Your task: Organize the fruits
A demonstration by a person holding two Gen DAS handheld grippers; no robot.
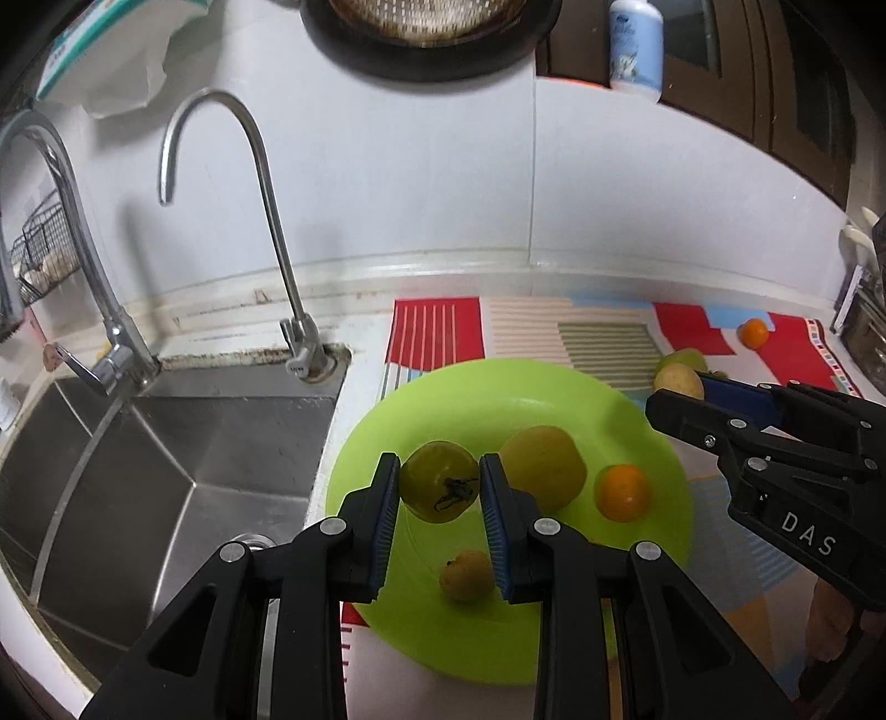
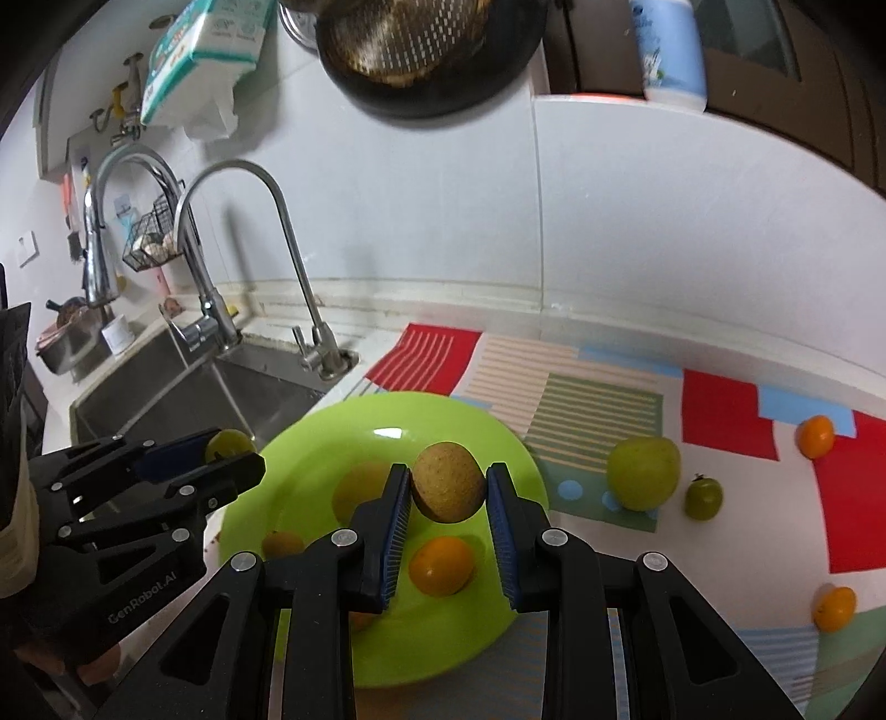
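Observation:
My left gripper (image 1: 440, 490) is shut on a yellow-green tomato (image 1: 439, 481) and holds it above the lime-green plate (image 1: 387, 426). On the plate lie a yellow pear-like fruit (image 1: 545, 468), an orange (image 1: 623, 492) and a small brownish fruit (image 1: 467, 576). My right gripper (image 2: 449, 493) is shut on a brown round fruit (image 2: 448, 481) above the plate's (image 2: 343, 432) right part. On the mat to the right lie a green apple (image 2: 643, 472), a small green tomato (image 2: 703, 498) and two oranges (image 2: 815, 436) (image 2: 835, 609).
A steel sink (image 1: 194, 443) with two taps (image 1: 266, 183) lies left of the plate. A patterned mat (image 2: 609, 399) covers the counter. A dark pan with a strainer (image 2: 426, 50), a tissue pack (image 2: 205, 50) and a white bottle (image 2: 670, 50) hang or stand above at the wall.

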